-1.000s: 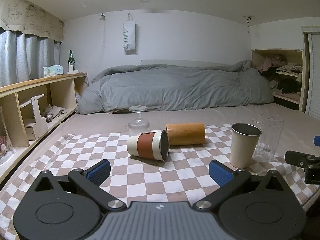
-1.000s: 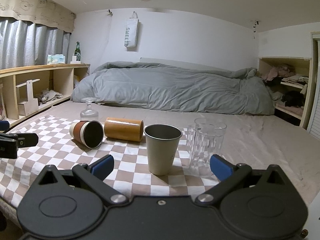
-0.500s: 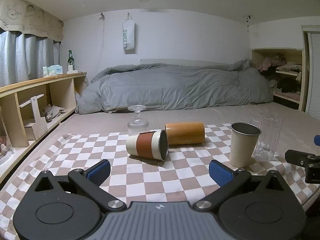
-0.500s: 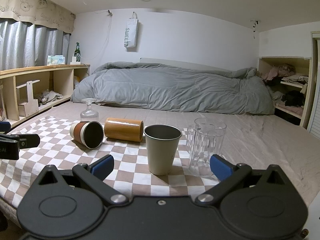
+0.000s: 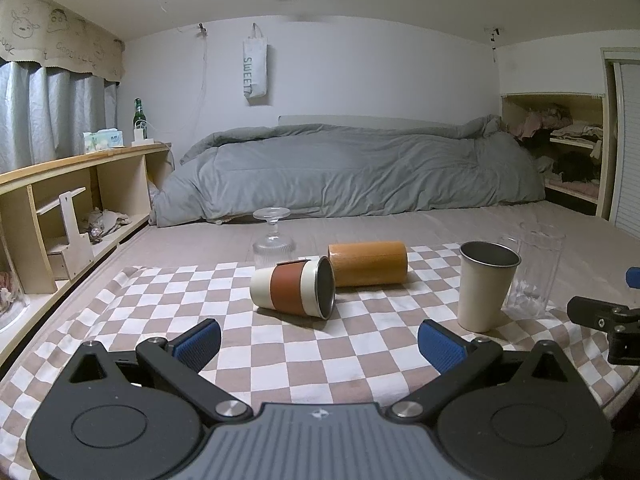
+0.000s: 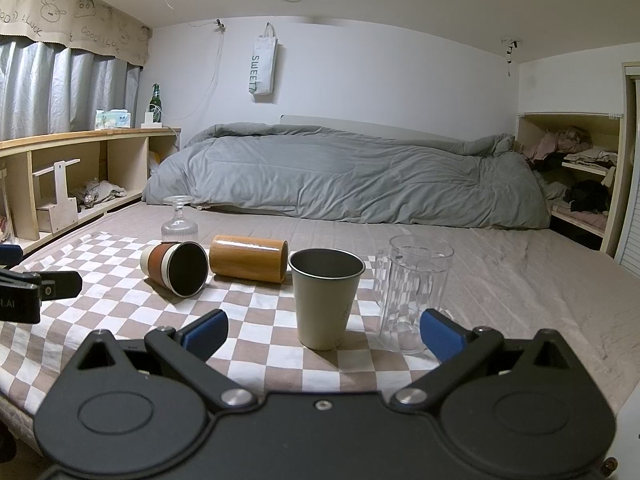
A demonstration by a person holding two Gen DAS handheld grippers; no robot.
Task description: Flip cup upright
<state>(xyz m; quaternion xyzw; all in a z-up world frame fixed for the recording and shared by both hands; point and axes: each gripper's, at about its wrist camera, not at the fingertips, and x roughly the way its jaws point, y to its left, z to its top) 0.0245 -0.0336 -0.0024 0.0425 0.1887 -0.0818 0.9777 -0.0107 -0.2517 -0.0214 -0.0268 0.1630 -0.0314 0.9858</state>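
Observation:
A cream cup with a brown sleeve (image 5: 294,292) lies on its side on the checkered cloth (image 5: 168,304), its mouth facing right; it also shows in the right wrist view (image 6: 176,266). An orange-brown cylinder cup (image 5: 368,263) lies on its side just behind it, also in the right wrist view (image 6: 249,258). A beige metal cup (image 5: 485,285) (image 6: 325,296) stands upright. My left gripper (image 5: 319,346) is open and empty, short of the lying cup. My right gripper (image 6: 323,332) is open and empty, right in front of the beige cup.
A clear glass tumbler (image 6: 410,290) stands upright right of the beige cup. An upside-down stemmed glass (image 5: 273,236) stands behind the lying cups. A grey duvet (image 5: 352,172) lies at the back. Wooden shelves (image 5: 60,204) run along the left.
Both grippers have shifted very slightly; the cups have not moved. Both stay open and empty.

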